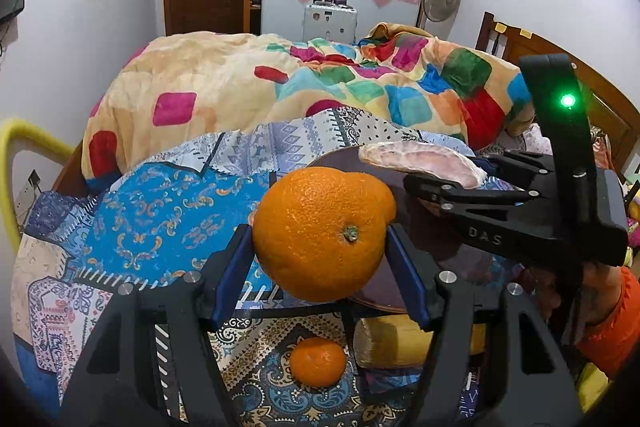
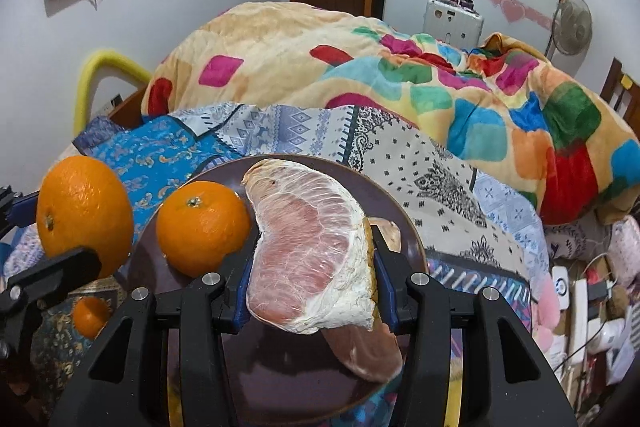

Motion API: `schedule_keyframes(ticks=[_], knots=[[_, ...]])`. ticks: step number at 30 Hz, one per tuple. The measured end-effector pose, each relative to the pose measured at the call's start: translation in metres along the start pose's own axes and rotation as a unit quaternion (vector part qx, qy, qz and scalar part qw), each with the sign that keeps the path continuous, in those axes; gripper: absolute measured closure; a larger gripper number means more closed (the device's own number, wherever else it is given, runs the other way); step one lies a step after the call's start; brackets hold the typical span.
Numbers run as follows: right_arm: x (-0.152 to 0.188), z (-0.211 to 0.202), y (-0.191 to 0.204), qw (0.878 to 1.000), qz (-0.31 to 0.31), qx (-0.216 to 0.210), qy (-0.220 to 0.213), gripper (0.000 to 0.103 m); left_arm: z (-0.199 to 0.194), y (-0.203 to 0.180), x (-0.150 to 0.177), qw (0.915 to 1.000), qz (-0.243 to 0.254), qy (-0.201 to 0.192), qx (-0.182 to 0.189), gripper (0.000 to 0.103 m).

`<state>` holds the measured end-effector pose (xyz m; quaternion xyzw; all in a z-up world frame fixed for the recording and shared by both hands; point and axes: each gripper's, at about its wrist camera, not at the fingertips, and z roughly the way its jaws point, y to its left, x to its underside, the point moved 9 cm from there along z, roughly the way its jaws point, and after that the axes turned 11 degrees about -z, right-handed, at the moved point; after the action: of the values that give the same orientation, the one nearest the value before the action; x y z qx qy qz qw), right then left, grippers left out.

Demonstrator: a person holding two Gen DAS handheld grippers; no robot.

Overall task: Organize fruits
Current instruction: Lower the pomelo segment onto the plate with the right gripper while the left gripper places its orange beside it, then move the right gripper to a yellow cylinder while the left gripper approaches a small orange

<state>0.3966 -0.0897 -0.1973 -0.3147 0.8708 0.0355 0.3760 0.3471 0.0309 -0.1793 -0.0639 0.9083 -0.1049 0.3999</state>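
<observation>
My left gripper (image 1: pixel 320 261) is shut on a large orange (image 1: pixel 320 231) and holds it in the air above the patterned cloth, left of a dark plate (image 1: pixel 452 251). From the right wrist view, the same large orange (image 2: pixel 84 211) hangs beside the plate (image 2: pixel 404 215). My right gripper (image 2: pixel 312 267) is shut on a pink pomelo segment (image 2: pixel 304 247) over the plate. A second orange (image 2: pixel 202 227) and another pomelo piece (image 2: pixel 368 351) lie on the plate. A small orange (image 1: pixel 318 361) rests on the cloth below my left gripper.
Patterned cloths (image 1: pixel 168 227) cover the surface, and a colourful quilt (image 2: pixel 360 75) is heaped on the bed behind. A yellow object (image 1: pixel 400 343) sits beneath the plate's near edge. Cables and small devices (image 2: pixel 584 303) clutter the far right. A hand in an orange sleeve (image 1: pixel 612 323) holds the right gripper.
</observation>
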Motion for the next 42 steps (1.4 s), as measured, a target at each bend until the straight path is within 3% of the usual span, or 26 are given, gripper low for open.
schedule_keyframes(ticks=[7, 12, 24, 33, 42], knots=[[0.003, 0.015, 0.003, 0.999, 0.005, -0.015, 0.028, 0.056, 0.008, 0.001, 0.002, 0.9998, -0.011, 0.015, 0.011, 0.037], [0.002, 0.000, 0.009, 1.000, -0.012, -0.010, 0.013, 0.040, 0.009, -0.006, 0.007, 0.9997, -0.003, 0.023, 0.013, 0.037], [0.018, -0.051, -0.008, 0.999, -0.029, 0.021, -0.029, 0.039, 0.018, -0.033, 0.020, 0.9982, 0.003, 0.054, 0.025, 0.037], [0.035, -0.058, -0.027, 0.999, -0.010, 0.023, -0.032, 0.039, 0.035, -0.056, 0.027, 0.9963, 0.017, 0.077, 0.034, 0.037], [0.051, -0.065, -0.035, 0.999, 0.000, 0.024, -0.030, 0.039, 0.040, -0.062, 0.026, 0.9963, 0.033, 0.078, 0.015, 0.036]])
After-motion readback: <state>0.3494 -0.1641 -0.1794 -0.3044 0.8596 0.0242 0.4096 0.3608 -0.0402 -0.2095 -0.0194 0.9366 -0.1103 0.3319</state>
